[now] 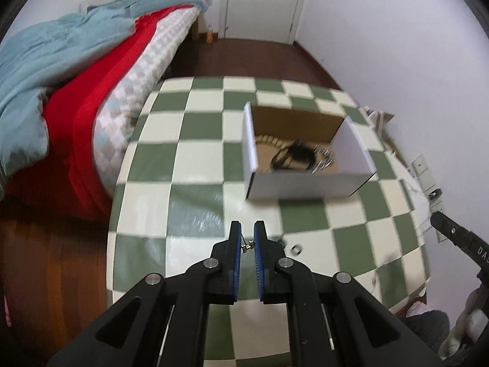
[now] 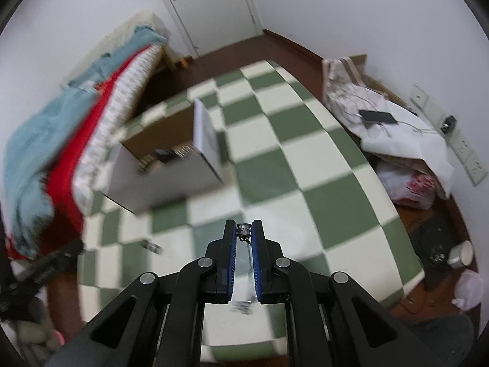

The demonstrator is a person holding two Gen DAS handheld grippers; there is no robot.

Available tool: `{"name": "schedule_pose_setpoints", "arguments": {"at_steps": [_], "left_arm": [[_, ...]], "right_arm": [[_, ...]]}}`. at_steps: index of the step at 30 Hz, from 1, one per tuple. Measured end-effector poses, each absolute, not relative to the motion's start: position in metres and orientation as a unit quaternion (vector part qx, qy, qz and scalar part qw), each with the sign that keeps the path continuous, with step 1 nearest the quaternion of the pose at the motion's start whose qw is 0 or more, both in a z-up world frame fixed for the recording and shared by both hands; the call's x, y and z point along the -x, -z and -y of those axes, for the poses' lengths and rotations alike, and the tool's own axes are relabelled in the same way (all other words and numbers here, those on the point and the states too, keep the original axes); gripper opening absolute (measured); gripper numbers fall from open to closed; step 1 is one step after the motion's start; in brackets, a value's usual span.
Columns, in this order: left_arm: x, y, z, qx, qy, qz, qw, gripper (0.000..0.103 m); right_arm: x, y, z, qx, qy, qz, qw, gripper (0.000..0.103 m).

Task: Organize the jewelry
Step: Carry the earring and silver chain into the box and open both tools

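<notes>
Left gripper (image 1: 247, 229): nearest to me, its two blue-padded fingers stood close together over the checked table (image 1: 195, 159), pinched on a small silver earring (image 1: 246, 245); I judged the grip narrow because the piece was so tiny.
Right gripper (image 2: 244, 228): likewise nearly closed, clamped on a small dark jewel with a thin pin or chain (image 2: 243, 230) hanging below the tips; it was held well above the cloth, probably for carrying.
Loose pieces on the table: one small silver ring-like bit (image 1: 295, 248) lay just right of the left gripper; from the right camera one small metal piece (image 2: 152, 246) showed on a pale square at the left, blurred, and it might have been the same piece.
Box (image 1: 308, 180): one open white cardboard box, brown inside, sat further along the table, its mouth turned up so things could be dropped in from above.
Contents of the box: one beaded string (image 1: 269, 139), one dark band or bracelet (image 1: 295, 154) and one glittery chain (image 1: 324, 157), as far as the blur allowed counting; they seemed already sorted in.
Where the work stood: two pieces were in the grippers and at least one lay loose, so I judged the sorting partly done.
Bed (image 1: 91, 91): one, beyond the table's left edge.
Door (image 1: 262, 3): one, shut, at the far wall.
</notes>
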State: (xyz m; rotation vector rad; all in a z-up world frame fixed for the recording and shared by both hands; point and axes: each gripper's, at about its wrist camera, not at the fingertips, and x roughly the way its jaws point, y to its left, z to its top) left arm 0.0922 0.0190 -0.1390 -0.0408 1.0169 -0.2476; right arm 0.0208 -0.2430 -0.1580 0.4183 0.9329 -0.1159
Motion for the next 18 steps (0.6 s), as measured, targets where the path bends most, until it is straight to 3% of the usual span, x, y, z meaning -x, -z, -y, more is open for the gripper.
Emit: {"name": "schedule_pose_setpoints", "arguments": {"at_steps": [18], "left_arm": [[-0.202,0.083,0.025,0.003,0.167,-0.466,0.869,0.006]], "right_arm": [[-0.126,0.026,0.225,-0.168,-0.026,-0.368,0.914,0.010]]}}
